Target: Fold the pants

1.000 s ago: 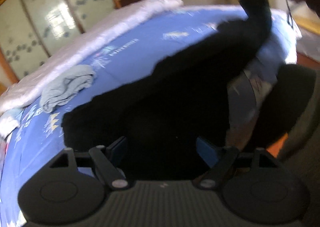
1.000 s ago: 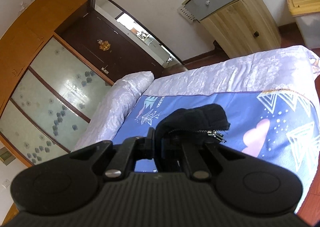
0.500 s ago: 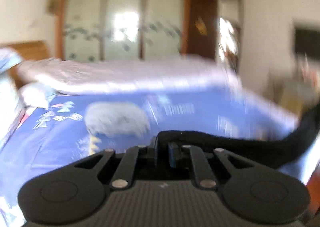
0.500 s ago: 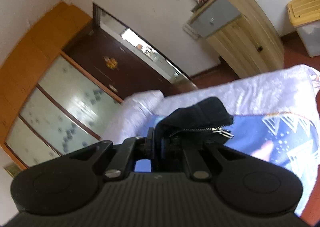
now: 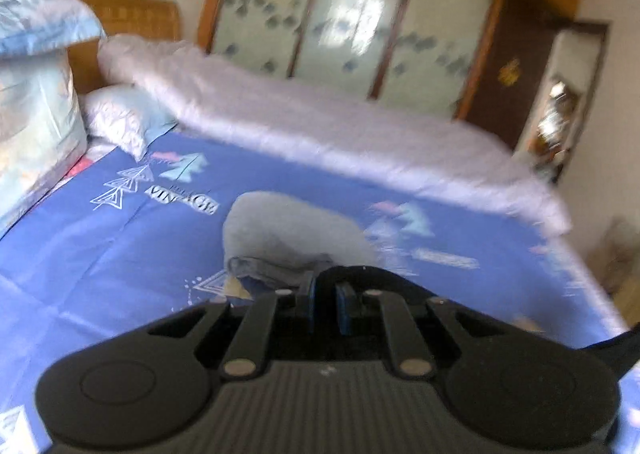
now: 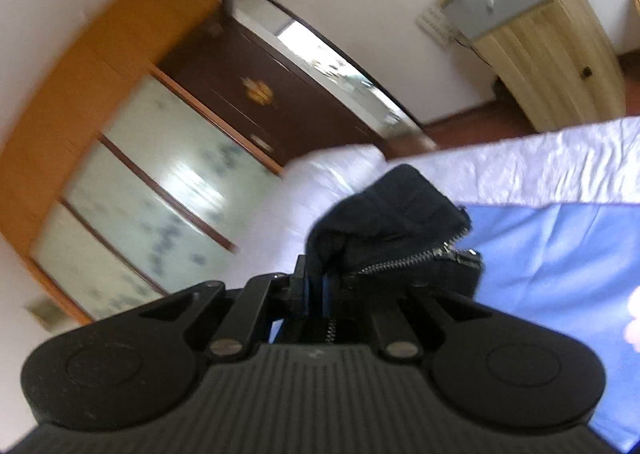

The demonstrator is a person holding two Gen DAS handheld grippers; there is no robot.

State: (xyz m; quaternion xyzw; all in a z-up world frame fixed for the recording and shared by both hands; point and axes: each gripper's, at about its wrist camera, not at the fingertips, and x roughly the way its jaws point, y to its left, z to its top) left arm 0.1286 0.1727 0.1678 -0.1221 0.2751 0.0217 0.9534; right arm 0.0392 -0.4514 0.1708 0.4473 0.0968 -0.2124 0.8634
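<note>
Above the blue bedsheet, the left gripper pinches a black edge of the pants, its jaws easing slightly apart, just before a grey garment. The right gripper stays out: clamped on the zippered waist.

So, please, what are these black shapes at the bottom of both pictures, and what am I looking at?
Those are two hand-held grippers; a person carries one in each hand. Each picture comes from a camera on one gripper, looking forward along its fingers. The view from the left gripper shows a bed with a blue sheet and a grey garment lying on it. Black cloth of the pants sits between its jaws, which are opening slightly. The right gripper is shut on the pants near the zipper.
</note>
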